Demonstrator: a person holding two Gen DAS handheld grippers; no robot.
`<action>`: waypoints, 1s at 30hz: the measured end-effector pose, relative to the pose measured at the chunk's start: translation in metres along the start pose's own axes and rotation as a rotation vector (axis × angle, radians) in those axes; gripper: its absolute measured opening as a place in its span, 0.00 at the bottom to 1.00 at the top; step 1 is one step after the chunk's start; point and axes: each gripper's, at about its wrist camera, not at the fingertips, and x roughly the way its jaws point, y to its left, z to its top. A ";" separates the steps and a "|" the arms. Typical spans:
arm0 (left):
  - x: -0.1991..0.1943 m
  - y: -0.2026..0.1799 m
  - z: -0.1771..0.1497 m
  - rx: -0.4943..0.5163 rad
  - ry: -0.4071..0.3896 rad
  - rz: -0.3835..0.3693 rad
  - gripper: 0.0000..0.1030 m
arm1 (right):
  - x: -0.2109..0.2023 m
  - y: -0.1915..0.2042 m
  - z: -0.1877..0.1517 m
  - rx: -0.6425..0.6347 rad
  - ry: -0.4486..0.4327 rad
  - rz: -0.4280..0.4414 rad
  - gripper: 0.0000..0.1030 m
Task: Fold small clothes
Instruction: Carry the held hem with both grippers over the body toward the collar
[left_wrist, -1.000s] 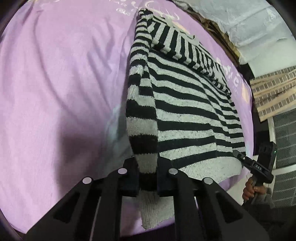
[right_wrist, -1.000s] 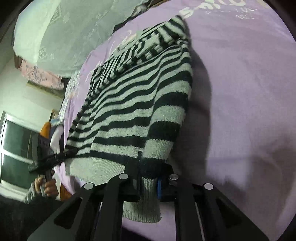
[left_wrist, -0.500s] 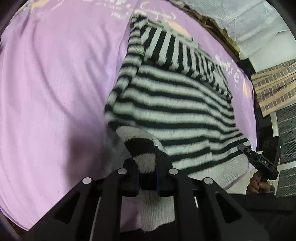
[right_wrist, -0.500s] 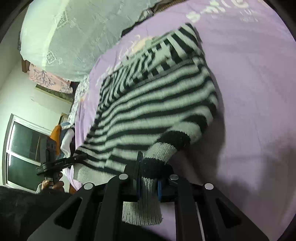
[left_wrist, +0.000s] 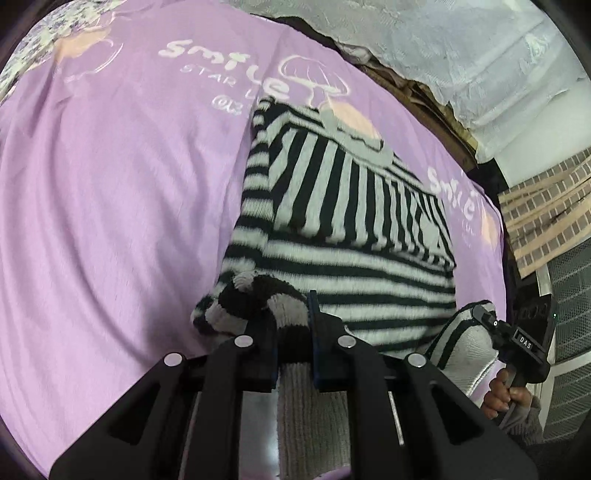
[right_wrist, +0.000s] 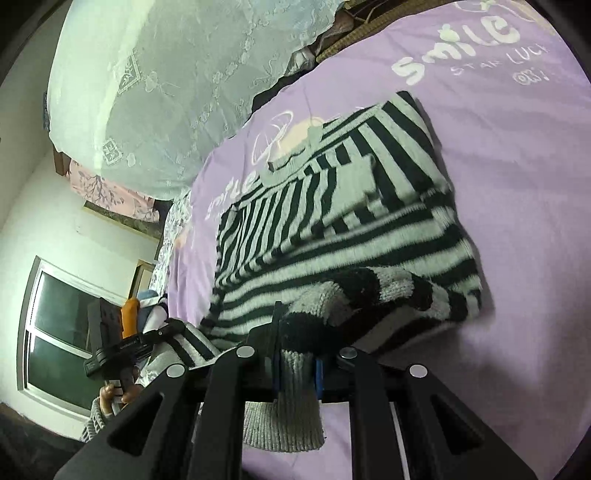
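The striped sweater (left_wrist: 354, 236) is a coarse, fuzzy knit with ribbed grey hem; beneath it the purple sheet (left_wrist: 110, 206) is smooth matt cloth; beyond the sheet, white lace curtain (right_wrist: 177, 85), sheer and embroidered; both grippers matt black plastic.

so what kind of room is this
Most likely a bedroom at home. The striped sweater lies on a purple bedsheet printed with "smile" and cartoon figures, white lace fabric hangs beside the bed, and a window sits in a plain white wall.
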 end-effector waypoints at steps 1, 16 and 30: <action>0.001 -0.001 0.003 0.005 -0.004 0.002 0.11 | 0.003 0.001 0.004 -0.007 0.004 -0.008 0.13; 0.026 -0.022 0.065 0.058 -0.018 0.037 0.11 | 0.027 -0.005 0.056 0.003 -0.003 -0.006 0.14; 0.058 -0.015 0.116 0.052 -0.013 0.079 0.12 | 0.056 -0.006 0.121 -0.007 -0.019 -0.028 0.14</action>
